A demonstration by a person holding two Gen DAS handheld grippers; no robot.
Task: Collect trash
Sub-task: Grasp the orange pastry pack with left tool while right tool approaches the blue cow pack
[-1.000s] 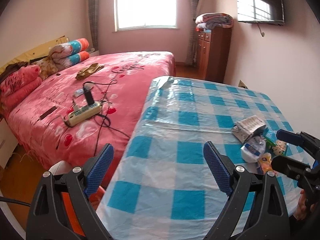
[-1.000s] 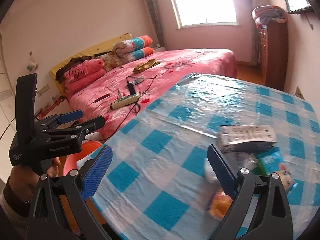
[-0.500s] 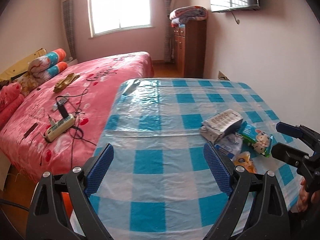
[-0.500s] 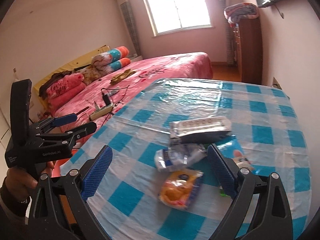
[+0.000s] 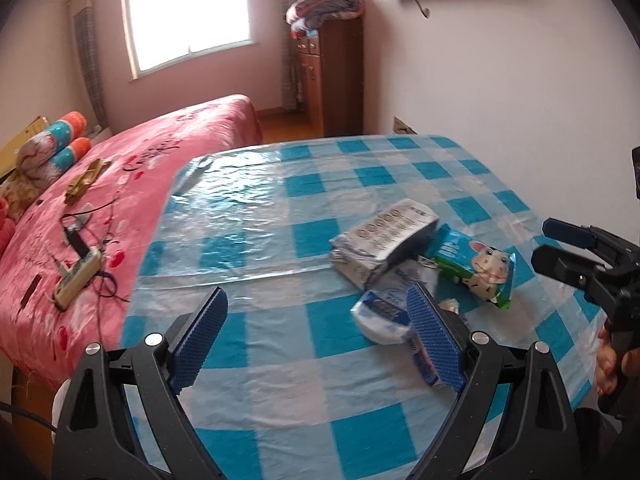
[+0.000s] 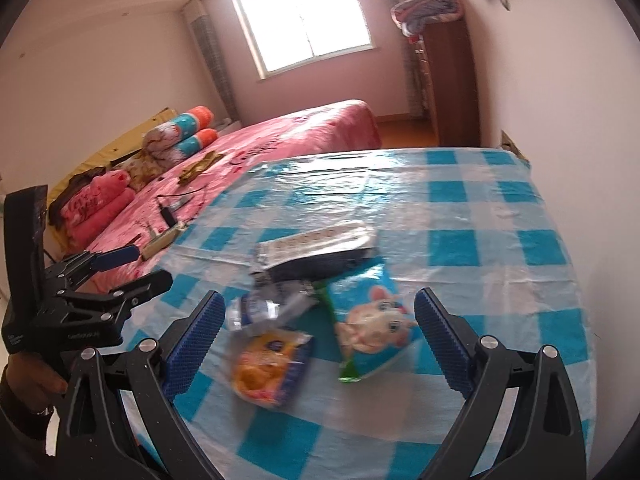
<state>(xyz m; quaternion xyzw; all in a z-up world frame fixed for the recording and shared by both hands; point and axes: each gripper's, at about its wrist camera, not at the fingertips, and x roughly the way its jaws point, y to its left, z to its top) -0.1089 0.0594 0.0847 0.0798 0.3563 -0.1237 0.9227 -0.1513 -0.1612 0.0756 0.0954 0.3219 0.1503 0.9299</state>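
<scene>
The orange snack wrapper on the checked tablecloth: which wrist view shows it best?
The right wrist view. There the orange snack wrapper lies in the open between the open fingers of the right hand-held gripper, though blurred. In the left wrist view it is almost wholly hidden behind the left hand-held gripper; I cannot pick it out there.

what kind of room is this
Most likely a home bedroom: a bed with a pink cover and rolled pillows, a wooden cabinet topped with folded blankets, and a table in a blue checked cloth.
</scene>
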